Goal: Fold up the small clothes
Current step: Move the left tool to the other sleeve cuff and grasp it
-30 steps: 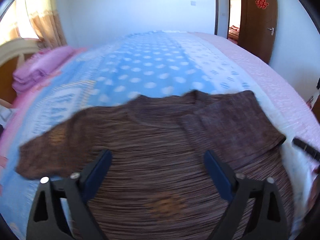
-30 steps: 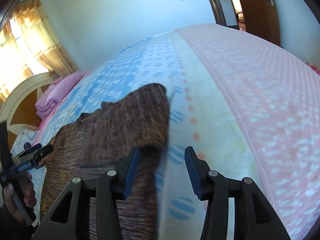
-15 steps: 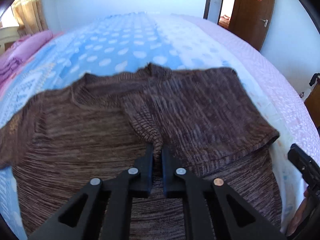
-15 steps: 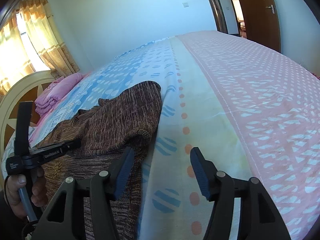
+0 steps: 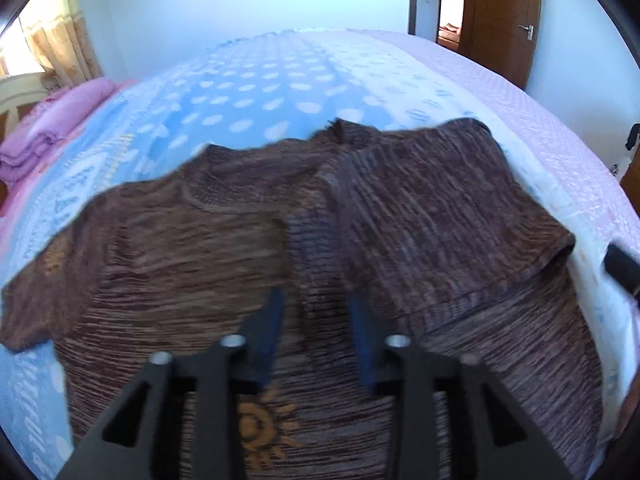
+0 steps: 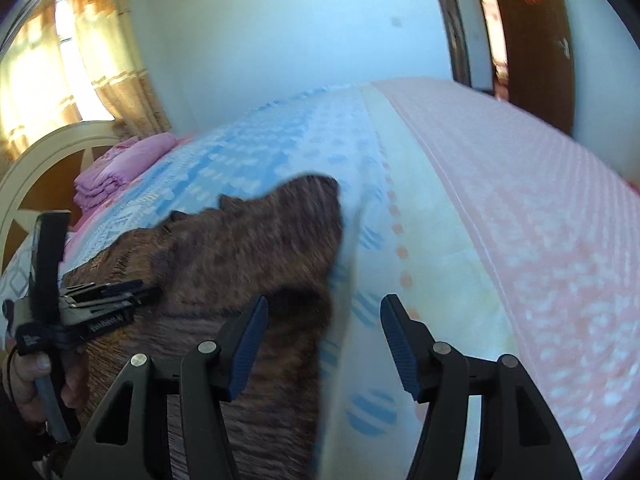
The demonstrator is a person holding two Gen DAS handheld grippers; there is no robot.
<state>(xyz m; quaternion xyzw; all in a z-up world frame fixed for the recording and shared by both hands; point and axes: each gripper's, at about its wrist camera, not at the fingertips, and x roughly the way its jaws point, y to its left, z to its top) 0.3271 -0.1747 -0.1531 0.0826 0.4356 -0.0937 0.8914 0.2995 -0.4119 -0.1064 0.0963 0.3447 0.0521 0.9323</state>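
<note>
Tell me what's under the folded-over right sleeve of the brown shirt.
The folded sleeve lies on the brown shirt body. The bedspread shows around it; whatever lies beneath the shirt is covered.

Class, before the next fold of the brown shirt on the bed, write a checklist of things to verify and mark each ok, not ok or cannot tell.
1. Shirt lies on the bed: ok.
2. Right sleeve folded over the body: ok.
3. Left sleeve folded in: not ok, it lies spread.
4. Left tongs free of cloth: ok, opening, nothing pinched.
5. Right tongs open beside the shirt edge: ok.
6. Hem flat: cannot tell, out of view.
</note>
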